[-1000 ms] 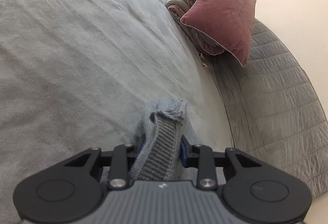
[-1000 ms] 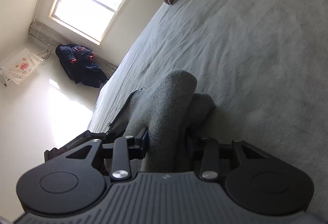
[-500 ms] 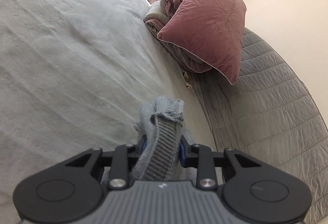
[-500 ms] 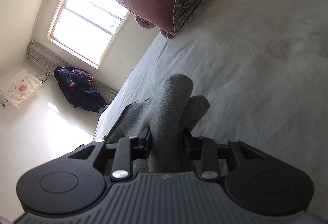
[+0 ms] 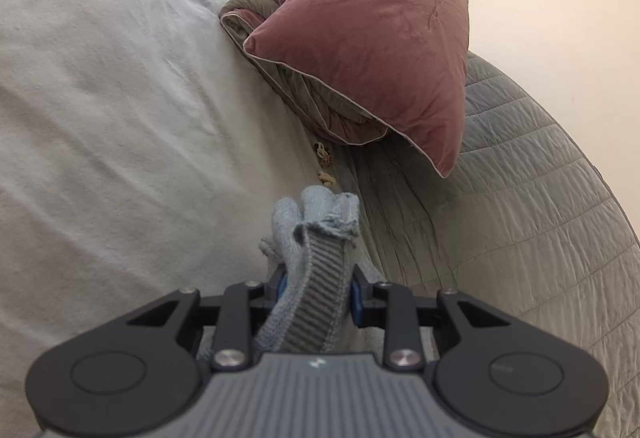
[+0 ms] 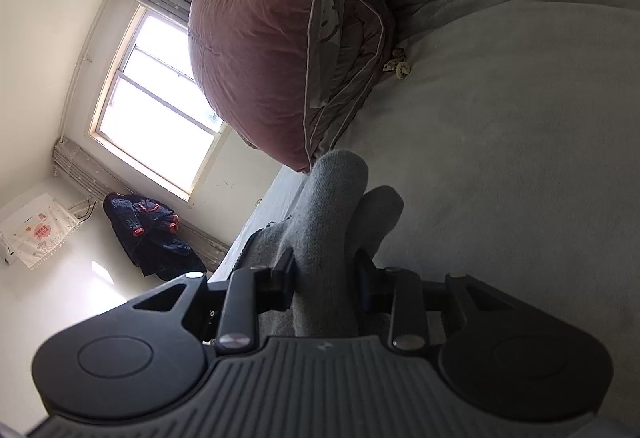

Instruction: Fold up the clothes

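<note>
Garment: a grey knitted garment [image 5: 316,238] is held above the bed [image 5: 120,97], short of the pink pillow [image 5: 372,37]; its ribbed band [image 5: 320,302] is seen in the left wrist view and a plain bunched fold [image 6: 332,222] in the right wrist view.
Left tool: the left tool [image 5: 318,288] is clamped on the ribbed band, probably so that a firm edge is kept under control.
Right tool: the right tool [image 6: 326,280] is clamped on the plain fold, so 2 points of the cloth are gripped and it can be spread or doubled.
Stage: cannot be settled; the lifted cloth fits either a spreading or a folding over.
Bed: a broad bare sheet lies on the near side of the pillow, apparently kept as the folding surface.
Bedding: a rolled quilt [image 5: 256,5] is tucked against the pillow, out of the way.
Beyond: a window [image 6: 156,105] is seen past the pillow.
</note>
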`<state>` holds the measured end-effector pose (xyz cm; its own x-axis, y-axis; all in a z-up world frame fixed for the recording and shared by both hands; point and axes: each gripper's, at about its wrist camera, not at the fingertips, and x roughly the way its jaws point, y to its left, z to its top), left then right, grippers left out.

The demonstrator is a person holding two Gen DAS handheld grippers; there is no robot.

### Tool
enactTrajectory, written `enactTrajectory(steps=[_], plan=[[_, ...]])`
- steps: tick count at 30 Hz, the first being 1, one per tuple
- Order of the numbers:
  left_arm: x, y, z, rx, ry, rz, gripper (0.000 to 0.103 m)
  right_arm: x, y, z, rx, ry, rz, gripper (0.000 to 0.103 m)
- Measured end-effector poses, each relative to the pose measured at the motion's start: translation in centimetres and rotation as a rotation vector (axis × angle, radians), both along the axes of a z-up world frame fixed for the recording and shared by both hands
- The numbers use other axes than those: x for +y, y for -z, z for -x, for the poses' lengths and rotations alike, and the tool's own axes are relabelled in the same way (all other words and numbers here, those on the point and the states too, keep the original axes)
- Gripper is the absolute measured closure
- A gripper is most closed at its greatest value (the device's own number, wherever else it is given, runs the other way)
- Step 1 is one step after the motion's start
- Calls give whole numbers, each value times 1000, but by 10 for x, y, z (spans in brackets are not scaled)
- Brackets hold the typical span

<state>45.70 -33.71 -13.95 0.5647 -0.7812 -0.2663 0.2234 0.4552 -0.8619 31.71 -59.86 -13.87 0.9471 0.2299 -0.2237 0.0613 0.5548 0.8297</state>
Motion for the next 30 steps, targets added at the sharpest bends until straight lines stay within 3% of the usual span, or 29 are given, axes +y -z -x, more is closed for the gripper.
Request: enactTrajectory(steps=[5, 9, 10, 12, 16, 17, 18, 20, 25, 29, 30], plan=[[-25, 27, -18, -6, -13, -24, 72, -12, 25, -12, 35, 54, 74, 69], [-32, 45, -23, -51, -23, -85, 62, -20, 44, -21, 59, 94, 133, 59], [-33, 39, -22, -83, -26, -129, 60, -19, 45, -20, 52, 92, 147, 58], [-34, 23, -18, -150, -56, -221, 39, -15, 36, -16, 49, 110, 195, 50], [-33, -7, -17, -324, -115, -270, 38, 6, 10, -3, -42, 203, 411, 49], [-35, -12, -19, -357, -90, -263, 47, 13, 6, -4, -69, 211, 471, 49], [-38, -15, -21, -383, -56, -256, 68, 18, 5, -5, -92, 202, 524, 50], [-53, -19, -27, -421, 33, -275, 87, 29, 2, -8, -138, 183, 630, 61], [-88, 3, -34, -446, 122, -438, 88, 39, 8, -23, -117, 137, 727, 63], [-83, 12, -41, -432, 63, -459, 90, 31, 18, -33, -31, 141, 694, 64], [-81, 12, -43, -421, 43, -466, 91, 29, 19, -33, -10, 149, 689, 72]])
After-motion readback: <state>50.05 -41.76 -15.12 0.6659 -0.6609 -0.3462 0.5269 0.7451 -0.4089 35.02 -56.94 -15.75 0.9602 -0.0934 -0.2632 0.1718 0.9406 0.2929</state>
